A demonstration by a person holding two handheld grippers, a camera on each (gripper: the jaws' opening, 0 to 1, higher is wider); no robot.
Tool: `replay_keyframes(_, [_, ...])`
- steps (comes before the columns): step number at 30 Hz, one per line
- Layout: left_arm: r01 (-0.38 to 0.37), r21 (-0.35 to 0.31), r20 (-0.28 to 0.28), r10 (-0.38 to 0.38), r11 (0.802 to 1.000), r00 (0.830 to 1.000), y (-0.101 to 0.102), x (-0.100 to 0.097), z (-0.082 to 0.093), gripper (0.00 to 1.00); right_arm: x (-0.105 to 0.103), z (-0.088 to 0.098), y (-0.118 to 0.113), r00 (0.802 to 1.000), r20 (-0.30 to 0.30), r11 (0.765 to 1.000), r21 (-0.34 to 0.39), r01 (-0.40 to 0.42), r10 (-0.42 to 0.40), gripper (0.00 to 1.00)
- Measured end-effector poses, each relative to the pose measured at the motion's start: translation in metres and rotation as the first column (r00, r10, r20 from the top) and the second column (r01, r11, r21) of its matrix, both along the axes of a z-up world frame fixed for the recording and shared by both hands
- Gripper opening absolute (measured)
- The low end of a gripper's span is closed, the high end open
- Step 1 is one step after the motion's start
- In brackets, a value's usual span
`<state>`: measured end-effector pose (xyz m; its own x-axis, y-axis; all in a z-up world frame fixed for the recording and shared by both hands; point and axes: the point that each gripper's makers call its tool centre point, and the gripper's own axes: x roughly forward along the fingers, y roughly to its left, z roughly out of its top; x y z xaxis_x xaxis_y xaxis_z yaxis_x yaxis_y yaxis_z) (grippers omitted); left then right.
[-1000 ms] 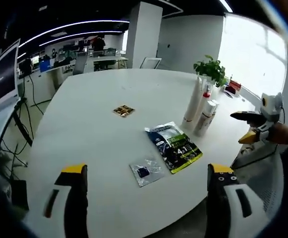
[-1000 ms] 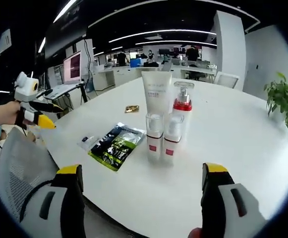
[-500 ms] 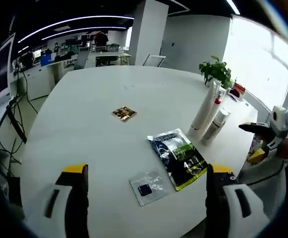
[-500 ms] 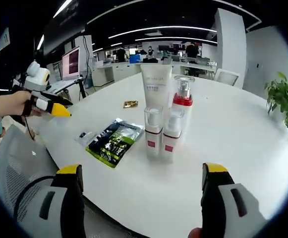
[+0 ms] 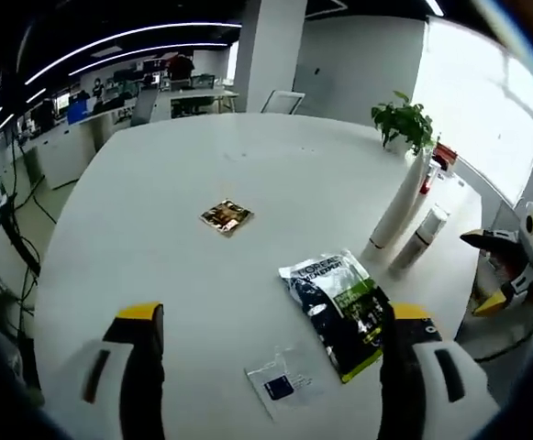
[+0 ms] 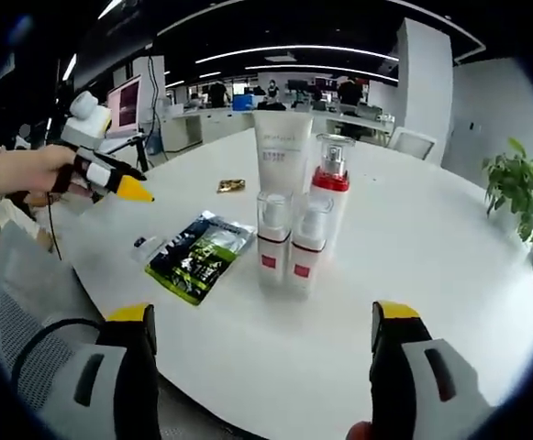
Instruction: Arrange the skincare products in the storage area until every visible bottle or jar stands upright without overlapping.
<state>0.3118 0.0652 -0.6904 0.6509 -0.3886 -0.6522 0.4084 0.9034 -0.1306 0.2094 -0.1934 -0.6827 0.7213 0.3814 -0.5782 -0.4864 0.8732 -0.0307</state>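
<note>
On the white round table (image 6: pixel 413 266), four skincare items stand upright in a tight group: a tall white tube (image 6: pixel 283 156), a pump bottle with a red collar (image 6: pixel 328 197), and two small bottles with red labels (image 6: pixel 271 236) (image 6: pixel 305 246). My right gripper (image 6: pixel 257 367) is open, short of the table edge in front of them. The left gripper view has the tube (image 5: pixel 396 209) and a small bottle (image 5: pixel 422 236) at the right. My left gripper (image 5: pixel 266 367) is open above the near table edge, empty; it is also seen as the left gripper (image 6: pixel 124 181) in a hand.
A green and black sachet (image 5: pixel 339 301) lies flat, with a small clear packet (image 5: pixel 280 385) nearer to me and a gold sachet (image 5: pixel 226 216) mid-table. A potted plant (image 5: pixel 404 124) stands at the far edge. A mesh chair back (image 6: pixel 27 312) is beside the table. My right gripper (image 5: pixel 500 275) shows at the right.
The left gripper has moved forward over the table edge, toward the sachets. The right gripper has drifted slightly; the bottles and sachets have not moved.
</note>
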Motion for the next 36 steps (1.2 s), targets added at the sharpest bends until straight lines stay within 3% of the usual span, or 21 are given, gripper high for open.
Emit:
replay_keyframes(12, [-0.046, 0.039, -0.014, 0.047, 0.998, 0.999, -0.013, 0.042, -0.024, 0.96, -0.001, -0.004, -0.006, 1.0, -0.02, 1.0, -0.006, 0.022, -0.022, 0.96])
replay_keyframes(21, [-0.048, 0.046, -0.023, 0.049, 0.998, 0.999, -0.033, 0.073, -0.03, 0.91, -0.001, -0.007, -0.007, 0.999, -0.03, 1.0, -0.017, 0.021, -0.022, 0.95])
replay_keyframes(30, [-0.112, 0.044, -0.051, 0.114, 0.993, 0.992, -0.041, 0.102, -0.048, 0.78, -0.002, -0.009, -0.009, 0.998, -0.044, 0.999, -0.019, 0.034, -0.035, 0.94])
replay_keyframes(32, [-0.125, 0.046, -0.056, 0.127, 0.991, 0.99, -0.041, 0.112, -0.056, 0.78, -0.002, -0.01, -0.009, 0.998, -0.051, 0.999, -0.017, 0.037, -0.037, 0.93])
replay_keyframes(36, [-0.172, 0.044, -0.063, 0.174, 0.984, 0.983, -0.038, 0.116, -0.055, 0.78, -0.001, -0.012, -0.011, 0.997, -0.058, 0.999, -0.017, 0.041, -0.042, 0.93])
